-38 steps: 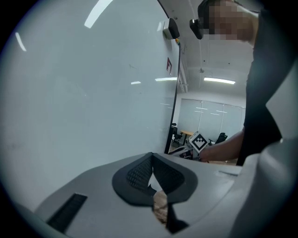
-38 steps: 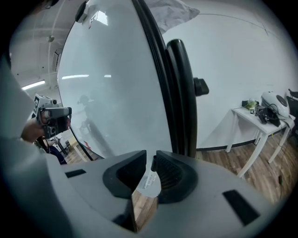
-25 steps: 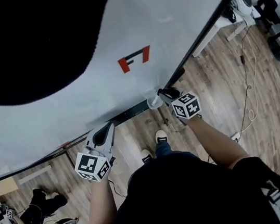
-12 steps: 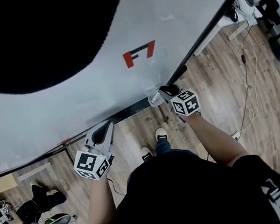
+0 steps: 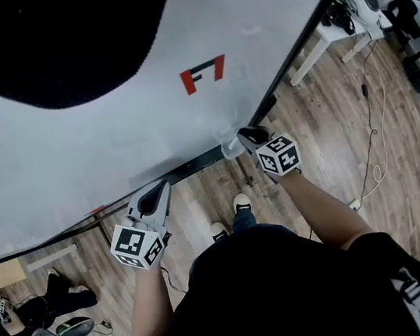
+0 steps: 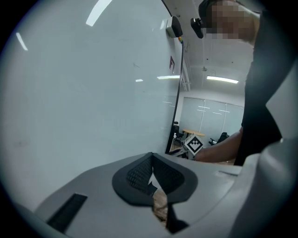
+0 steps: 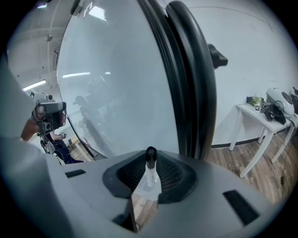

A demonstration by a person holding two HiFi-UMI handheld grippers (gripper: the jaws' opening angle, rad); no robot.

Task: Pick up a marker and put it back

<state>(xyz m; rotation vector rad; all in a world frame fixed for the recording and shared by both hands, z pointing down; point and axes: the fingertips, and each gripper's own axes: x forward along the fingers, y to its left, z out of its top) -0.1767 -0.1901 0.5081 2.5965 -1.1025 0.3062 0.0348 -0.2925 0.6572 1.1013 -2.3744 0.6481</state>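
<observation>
two hand-held grippers are in view, one in each of the person's hands, both raised toward the lower edge of a large whiteboard (image 5: pixel 114 162).

right hand-held gripper (image 5: pixel 251 141): jaws clamped on a marker (image 7: pixel 150 176). the marker is a slim cylinder with a white barrel and a round black cap (image 7: pixel 151 155). it stands out past the ribbed black pads (image 7: pixel 172 174), cap end forward. in the head view, the jaw tips sit at the board's bottom rail (image 5: pixel 194 167), near its lower corner. whether the marker touches the rail cannot be told.

left hand-held gripper (image 5: pixel 152 202): jaws closed together, with nothing between them. its ribbed black pads meet at the tips, set in smooth grey plastic housings. it is held just below the rail, well apart from the right hand-held gripper.

each hand-held gripper carries a cube (image 5: pixel 137 246) printed with black-and-white square markers.

whiteboard: smooth, glossy, pale surface showing ceiling-light reflections. it bears a red angular mark (image 5: pixel 203 75) in the middle area. a thick black frame (image 5: pixel 308 37) with a rounded profile runs along its side edge.

floor (image 5: pixel 335 159): wood-grain planks in brown tones. the person's light shoes (image 5: pixel 241 202) stand on it below the rail.
</observation>
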